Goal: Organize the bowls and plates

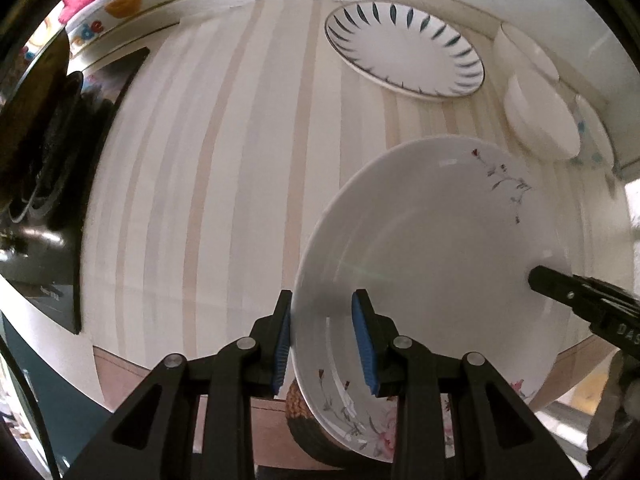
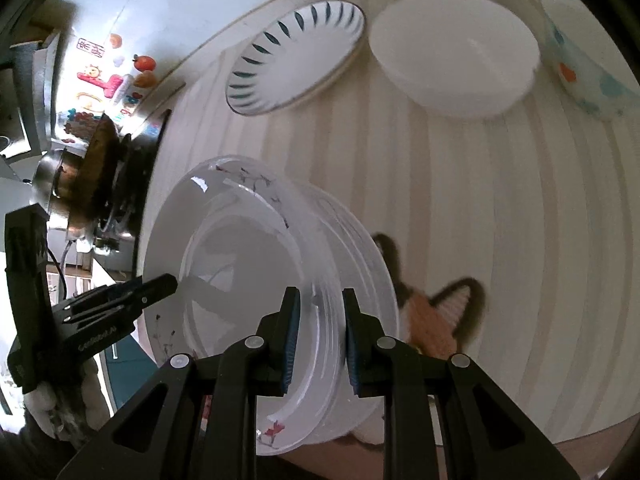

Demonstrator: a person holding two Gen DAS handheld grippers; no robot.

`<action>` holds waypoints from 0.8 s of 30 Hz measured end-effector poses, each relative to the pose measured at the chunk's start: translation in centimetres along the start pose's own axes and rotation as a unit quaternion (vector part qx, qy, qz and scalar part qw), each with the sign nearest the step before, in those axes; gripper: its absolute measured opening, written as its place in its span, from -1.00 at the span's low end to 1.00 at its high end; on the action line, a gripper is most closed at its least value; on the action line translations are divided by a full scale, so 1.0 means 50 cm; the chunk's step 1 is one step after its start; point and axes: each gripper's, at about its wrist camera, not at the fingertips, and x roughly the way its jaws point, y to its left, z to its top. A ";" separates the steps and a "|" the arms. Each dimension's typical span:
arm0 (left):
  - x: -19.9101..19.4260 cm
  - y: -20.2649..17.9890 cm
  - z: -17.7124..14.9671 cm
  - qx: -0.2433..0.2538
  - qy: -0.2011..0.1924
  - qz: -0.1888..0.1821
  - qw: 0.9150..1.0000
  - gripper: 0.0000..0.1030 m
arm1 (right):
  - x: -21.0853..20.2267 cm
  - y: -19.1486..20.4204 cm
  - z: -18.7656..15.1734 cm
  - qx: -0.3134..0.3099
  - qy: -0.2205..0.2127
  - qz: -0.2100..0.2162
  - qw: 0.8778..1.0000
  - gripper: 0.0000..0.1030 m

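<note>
Striped counter (image 1: 224, 184) has lots of bare room. Left claw (image 1: 322, 340) and right claw (image 2: 318, 340) pinch opposite edges of the flower plate (image 1: 432, 248).

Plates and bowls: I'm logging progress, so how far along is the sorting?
Early to midway. In hand: both the left gripper and the right gripper grip the rims of the floral plate stack. Left: the striped plate, white bowl and spotted bowl sit separately, unstacked.
</note>
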 end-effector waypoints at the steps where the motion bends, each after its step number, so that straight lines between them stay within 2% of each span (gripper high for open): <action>1: 0.004 -0.003 -0.001 0.001 0.002 0.003 1.000 -0.48 | 0.003 -0.005 -0.006 0.002 0.001 0.001 1.000 -0.56; 9: 0.017 -0.010 -0.001 0.006 0.005 0.017 1.000 -0.48 | 0.015 -0.017 -0.033 0.009 0.005 0.006 1.000 -0.56; 24: 0.014 -0.060 -0.021 0.037 -0.005 0.030 0.999 -0.48 | 0.006 -0.029 -0.030 0.018 0.007 -0.007 1.000 -0.56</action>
